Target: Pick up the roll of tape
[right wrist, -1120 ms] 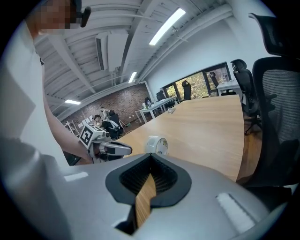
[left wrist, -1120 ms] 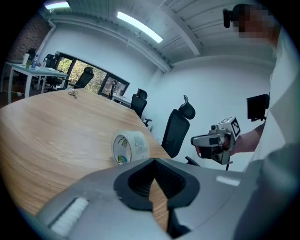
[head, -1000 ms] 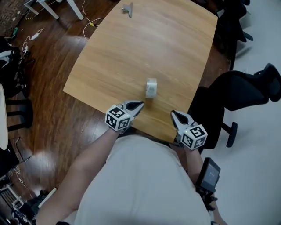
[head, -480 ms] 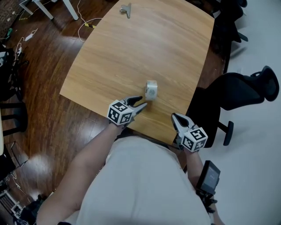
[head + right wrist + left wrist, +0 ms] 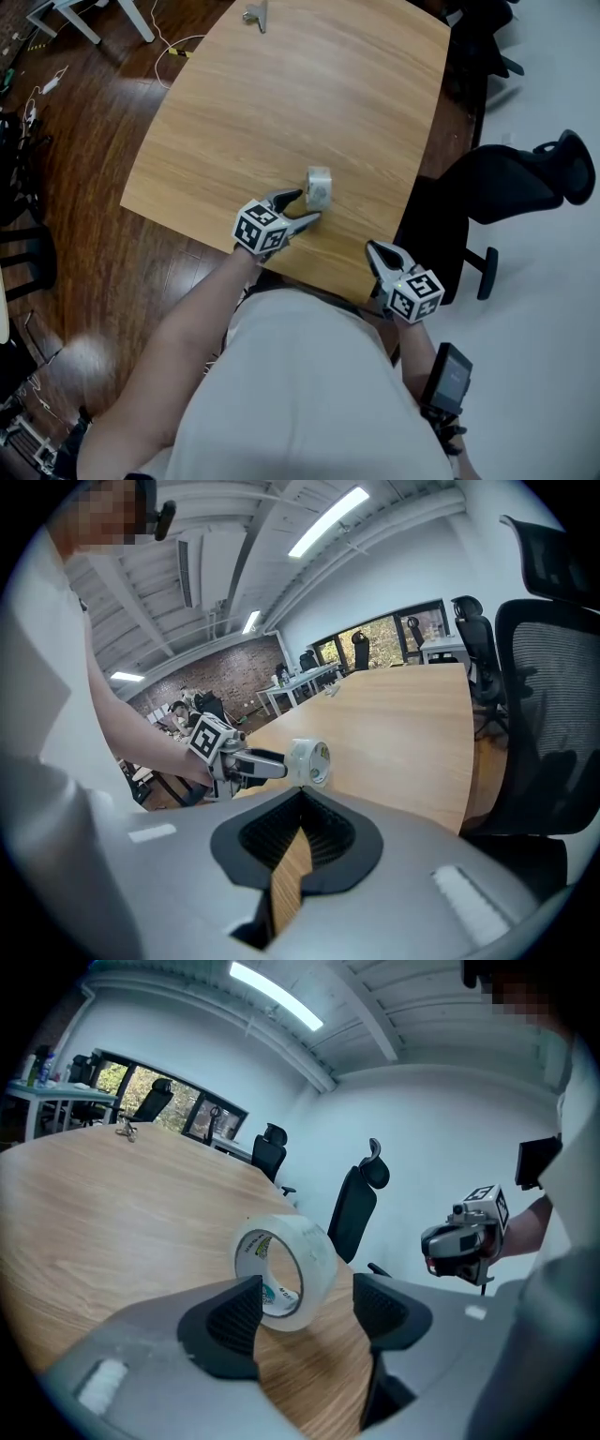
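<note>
A roll of clear tape stands on edge on the wooden table, near its front edge. My left gripper is open. Its jaws have just been opening, and the roll stands at their mouth with neither pad pressing on it. One fingertip lies at each side of the roll's near end. My right gripper hangs shut and empty over the table's front edge, to the right of the roll. The left gripper also shows in the right gripper view, reaching up to the roll.
A metal binder clip lies at the table's far edge. A black office chair stands right of the table. Cables trail on the wooden floor at the far left. A dark device hangs at the person's right side.
My left gripper has moved forward and slightly down toward the roll, and its jaws went from shut to wide open. The right gripper has stayed put. The roll has not moved.
</note>
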### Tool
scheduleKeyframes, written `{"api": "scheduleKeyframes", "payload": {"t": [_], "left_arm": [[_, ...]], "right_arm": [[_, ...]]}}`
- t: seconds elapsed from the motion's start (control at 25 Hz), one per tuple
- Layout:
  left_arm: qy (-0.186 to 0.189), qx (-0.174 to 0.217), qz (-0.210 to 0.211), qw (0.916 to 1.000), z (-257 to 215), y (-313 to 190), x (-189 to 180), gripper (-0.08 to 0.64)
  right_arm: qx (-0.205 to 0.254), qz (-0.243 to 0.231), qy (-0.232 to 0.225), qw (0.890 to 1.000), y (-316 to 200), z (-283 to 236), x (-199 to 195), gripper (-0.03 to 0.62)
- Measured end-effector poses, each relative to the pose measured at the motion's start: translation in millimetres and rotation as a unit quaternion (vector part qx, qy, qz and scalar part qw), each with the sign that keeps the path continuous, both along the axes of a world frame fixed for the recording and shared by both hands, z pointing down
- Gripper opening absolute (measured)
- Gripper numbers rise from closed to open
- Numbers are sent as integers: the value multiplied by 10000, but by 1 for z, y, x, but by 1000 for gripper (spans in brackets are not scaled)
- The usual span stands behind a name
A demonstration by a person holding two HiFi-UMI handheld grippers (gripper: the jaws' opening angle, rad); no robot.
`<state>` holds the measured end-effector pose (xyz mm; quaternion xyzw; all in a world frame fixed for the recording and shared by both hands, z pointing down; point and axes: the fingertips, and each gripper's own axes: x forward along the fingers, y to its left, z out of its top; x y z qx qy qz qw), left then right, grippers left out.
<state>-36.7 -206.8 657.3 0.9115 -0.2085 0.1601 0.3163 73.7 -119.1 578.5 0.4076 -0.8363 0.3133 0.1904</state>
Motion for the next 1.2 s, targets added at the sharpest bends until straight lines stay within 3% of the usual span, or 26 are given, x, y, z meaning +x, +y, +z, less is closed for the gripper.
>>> {"api": "scheduleKeyframes", "payload": {"t": [0.44, 0.84, 1.2], "left_arm": [[252, -112, 538, 9982, 6, -8, 24, 262], [954, -504, 771, 9912, 1, -17, 35, 227], [1348, -673, 1012, 9834, -8, -17, 41, 135]], "right_arm": [[-66, 243, 15, 9997, 10, 0, 10, 6], [-141, 479, -15, 9988, 23, 7, 22, 6], [-168, 512, 10, 9985, 22, 5, 20, 6]]}}
